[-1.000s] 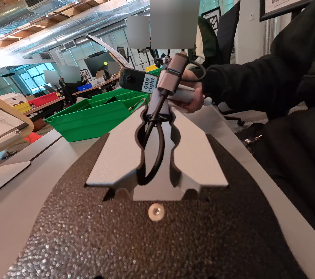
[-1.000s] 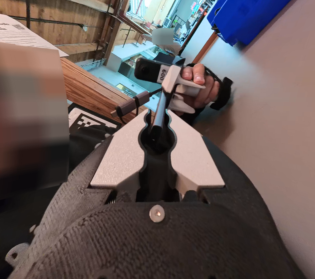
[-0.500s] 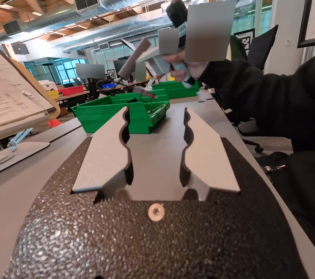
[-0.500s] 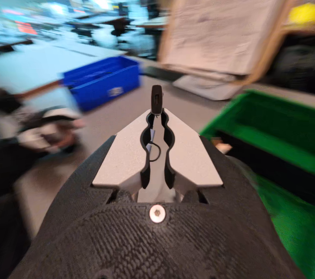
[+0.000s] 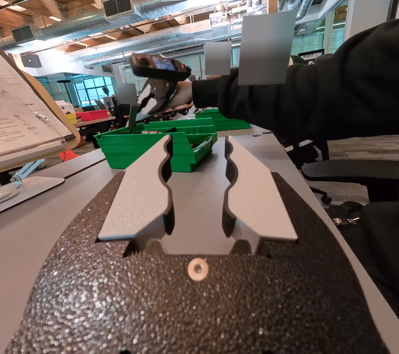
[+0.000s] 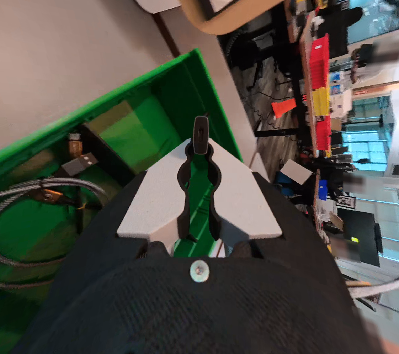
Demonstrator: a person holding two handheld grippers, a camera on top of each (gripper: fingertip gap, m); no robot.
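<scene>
Connector (image 6: 200,135), dark and flat-ended, is pinched at the very tip of my right jaws, which are closed on it. Its open socket faces outward and its body stands up past the tips. Below it is a green bin (image 6: 138,84) on the grey counter (image 6: 54,30). In the left wrist view the connector (image 5: 132,115) hangs just at the bin's (image 5: 133,147) back rim, over the left compartment. I cannot tell whether it touches anything inside.

The compartment beside it holds a coil of braided grey cable (image 6: 54,181), a grey USB plug (image 6: 78,163) and a copper-coloured plug (image 6: 74,145), all lying loose and apart from what I hold.

My left jaws are spread wide with nothing between them. They sit low over the counter (image 5: 64,203) and point at the near wall of the bin, well short of it. A black sleeve (image 5: 302,95) crosses above them to the right handle, which carries a small camera (image 5: 159,66) on top.

A second green bin (image 5: 226,123) sits farther back.

As for writing, a printed page (image 5: 26,123) leans on a stand to the left, and its text is too soft to make out. No brand mark shows on the connector or the bins.
</scene>
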